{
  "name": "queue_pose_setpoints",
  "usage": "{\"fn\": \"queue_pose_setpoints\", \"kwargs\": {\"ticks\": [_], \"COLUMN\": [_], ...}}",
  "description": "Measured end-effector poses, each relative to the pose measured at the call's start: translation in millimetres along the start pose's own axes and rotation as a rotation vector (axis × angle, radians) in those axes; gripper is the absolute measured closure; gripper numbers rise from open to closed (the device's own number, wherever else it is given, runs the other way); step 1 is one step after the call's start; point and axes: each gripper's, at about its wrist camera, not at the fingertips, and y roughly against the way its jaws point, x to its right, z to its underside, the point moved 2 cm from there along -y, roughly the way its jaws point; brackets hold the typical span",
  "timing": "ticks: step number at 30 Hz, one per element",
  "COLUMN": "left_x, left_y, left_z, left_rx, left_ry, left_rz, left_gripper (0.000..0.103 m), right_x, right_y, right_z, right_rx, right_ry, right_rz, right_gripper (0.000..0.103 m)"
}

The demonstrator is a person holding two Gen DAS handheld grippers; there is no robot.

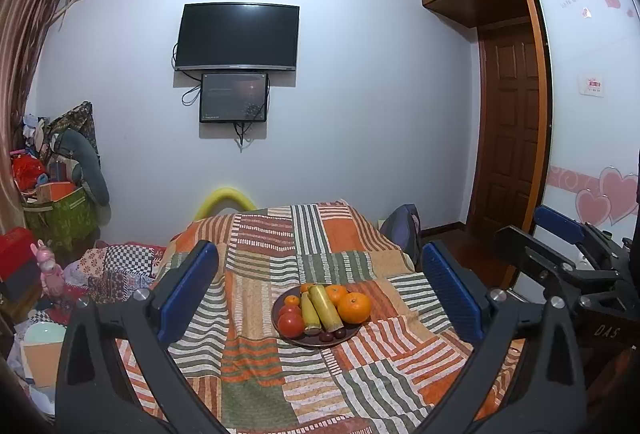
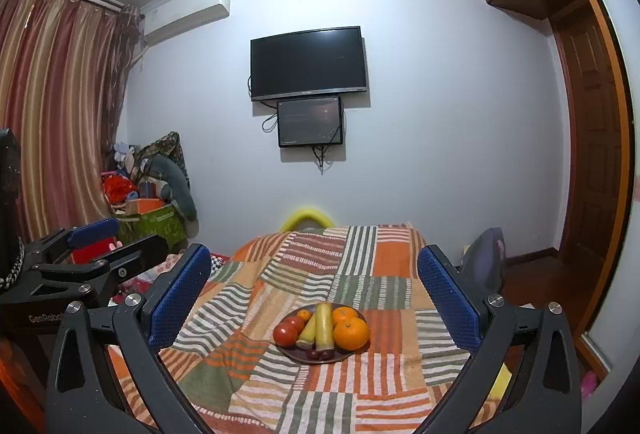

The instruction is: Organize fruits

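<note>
Left hand-held gripper (image 1: 320, 282), right hand-held gripper (image 2: 314, 286) released, empty; sugarcane piece (image 1: 325, 307) on plate (image 1: 348, 337), long axis pointing away.

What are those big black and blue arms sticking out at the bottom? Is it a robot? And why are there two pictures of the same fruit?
No robot: a person holds one pair of tongs in each hand, with a camera on each. One picture looks out from the left tongs, the other from the right tongs. The blue bits are their fingers. Both tongs are wide open and hold nothing. Ahead, on a striped blanket, sits a dark plate with oranges, tomatoes, two yellow-green sticks and small dark fruits.
</note>
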Motion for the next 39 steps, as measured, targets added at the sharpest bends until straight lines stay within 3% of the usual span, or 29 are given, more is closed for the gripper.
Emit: {"fn": "queue_pose_setpoints", "kwargs": {"ticks": [39], "left_x": [4.1], "left_y": [-1.4], "left_z": [1.4], "left_rx": [-0.008], "left_ry": [-0.012], "left_rz": [0.02], "left_gripper": [0.0], "right_x": [3.0], "right_y": [-1.4], "right_z": [-3.7], "right_rx": [-0.009], "right_ry": [-0.014], "right_rz": [0.002], "right_gripper": [0.0]}}
